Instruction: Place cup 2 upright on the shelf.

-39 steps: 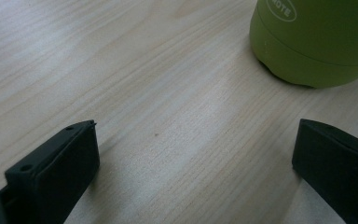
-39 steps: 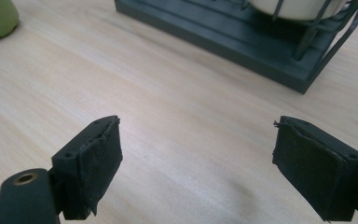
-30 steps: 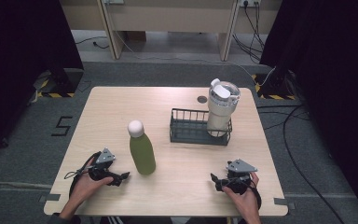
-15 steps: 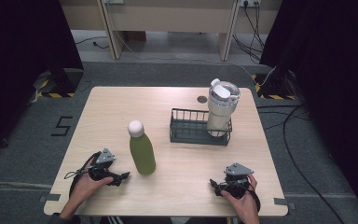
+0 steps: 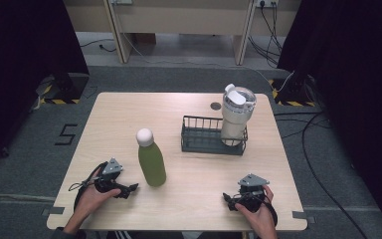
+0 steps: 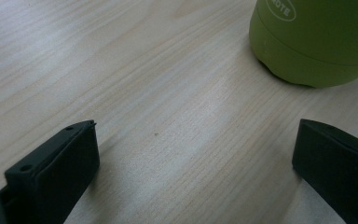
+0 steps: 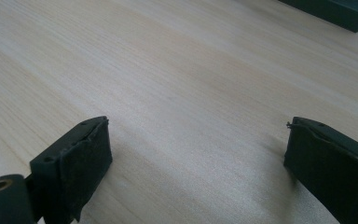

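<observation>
- Both grippers rest low on the table (image 5: 189, 199) at its near edge, jaws apart, gripping nothing; the right gripper (image 5: 227, 199) has just been opening.
- Just right of the left gripper (image 5: 133, 188) stands the green bottle (image 5: 151, 163), upright.

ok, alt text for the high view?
A green bottle stands on a wooden table near the open left hand-held gripper; the right hand-held gripper rests apart. Behind, a white tumbler stands in a dark wire basket.
</observation>
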The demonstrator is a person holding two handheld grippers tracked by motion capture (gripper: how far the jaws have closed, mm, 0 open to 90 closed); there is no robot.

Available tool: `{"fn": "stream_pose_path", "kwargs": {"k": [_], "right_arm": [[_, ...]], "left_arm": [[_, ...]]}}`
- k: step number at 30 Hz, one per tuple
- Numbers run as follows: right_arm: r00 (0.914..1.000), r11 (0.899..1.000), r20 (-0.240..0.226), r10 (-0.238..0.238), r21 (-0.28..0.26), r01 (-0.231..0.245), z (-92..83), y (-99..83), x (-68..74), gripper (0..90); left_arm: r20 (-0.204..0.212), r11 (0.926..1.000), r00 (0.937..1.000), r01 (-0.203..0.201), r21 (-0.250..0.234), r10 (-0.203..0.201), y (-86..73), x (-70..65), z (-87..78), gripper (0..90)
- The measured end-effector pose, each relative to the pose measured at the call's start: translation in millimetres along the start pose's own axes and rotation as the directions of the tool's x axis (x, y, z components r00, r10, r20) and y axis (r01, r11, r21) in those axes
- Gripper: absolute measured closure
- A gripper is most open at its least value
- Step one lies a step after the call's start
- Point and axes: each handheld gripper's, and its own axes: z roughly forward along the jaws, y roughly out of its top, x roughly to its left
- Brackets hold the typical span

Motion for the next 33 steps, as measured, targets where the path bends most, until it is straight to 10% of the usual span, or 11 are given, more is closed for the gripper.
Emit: {"fn": "stream_pose_path", "kwargs": {"k": [10, 15, 33], "right_arm": [[1.0000, 1.000, 0.001, 0.000, 0.004, 0.000, 1.0, 0.3, -0.1, 4.8], [1.0000, 1.000, 0.001, 0.001, 0.005, -0.001, 1.0, 0.4, 0.0, 4.5], [1.0000, 1.000, 0.001, 0.001, 0.007, -0.001, 1.2, 0.6, 0.0, 3.8]], "left_arm": [[-0.002, 1.0000, 1.0000, 0.001, -0.005, -0.001, -0.2, -0.5, -0.2, 0.3], [0.025, 0.9990, 0.9994, -0.021, -0.039, 0.022, -1.7, -2.1, -3.8, 16.0], [0.043, 0.9922, 0.9982, -0.037, -0.119, 0.042, -5.6, -9.9, -13.2, 14.8]]}}
